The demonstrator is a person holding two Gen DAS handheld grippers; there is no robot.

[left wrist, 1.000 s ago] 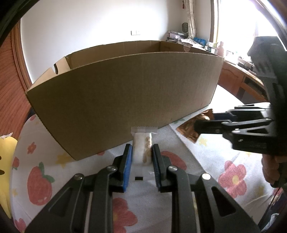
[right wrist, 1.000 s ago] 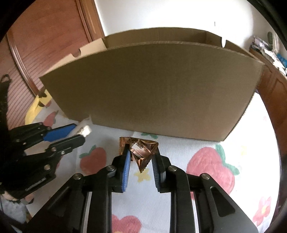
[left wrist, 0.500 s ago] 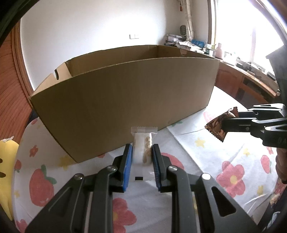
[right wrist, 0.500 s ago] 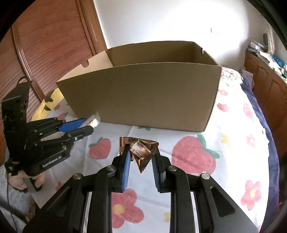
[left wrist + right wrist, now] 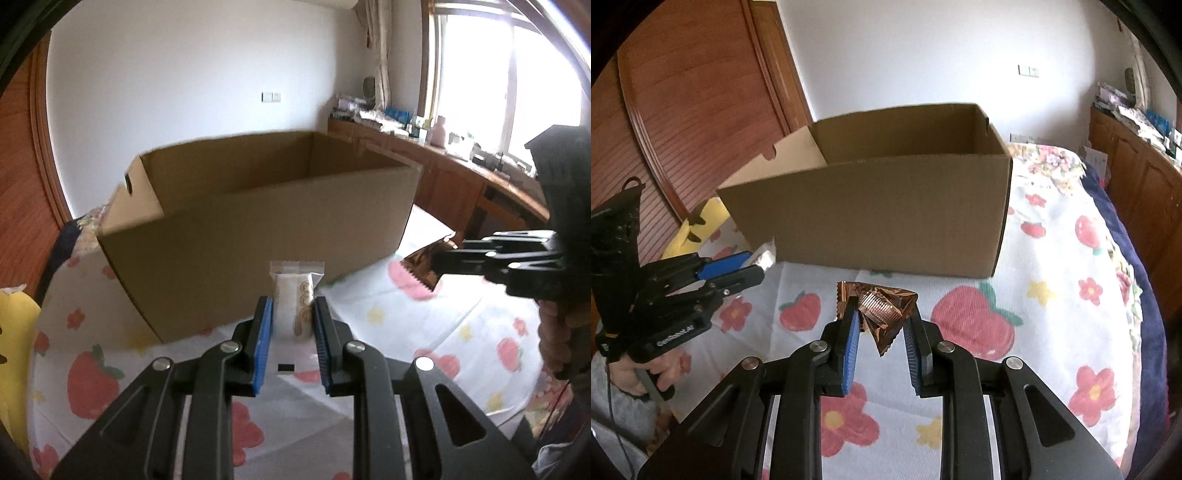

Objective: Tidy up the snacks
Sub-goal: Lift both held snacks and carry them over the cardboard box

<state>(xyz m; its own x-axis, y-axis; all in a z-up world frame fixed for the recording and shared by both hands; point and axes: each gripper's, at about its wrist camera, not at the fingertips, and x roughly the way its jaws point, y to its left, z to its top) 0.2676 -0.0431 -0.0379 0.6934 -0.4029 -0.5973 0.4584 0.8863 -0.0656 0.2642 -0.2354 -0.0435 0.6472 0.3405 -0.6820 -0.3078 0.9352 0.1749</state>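
My left gripper (image 5: 293,314) is shut on a white snack packet (image 5: 295,295) with round biscuits printed on it, held upright above the bed in front of the open cardboard box (image 5: 258,229). My right gripper (image 5: 881,314) is shut on a crinkled copper-brown foil snack (image 5: 882,312), also held above the bed before the box (image 5: 879,214). Each gripper shows in the other's view: the right one (image 5: 439,258) with the brown snack (image 5: 424,266), the left one (image 5: 753,264) with the white packet (image 5: 766,254). The inside floor of the box is hidden.
The box stands on a bed sheet with strawberry and flower prints (image 5: 1052,314). A yellow cushion (image 5: 14,350) lies at the left. Wooden cabinets with clutter (image 5: 443,166) run along the right under a window. A wooden sliding door (image 5: 683,110) is at the left.
Both grippers have risen and drawn back from the box with their snacks still held. The box's open top and inner walls now show.
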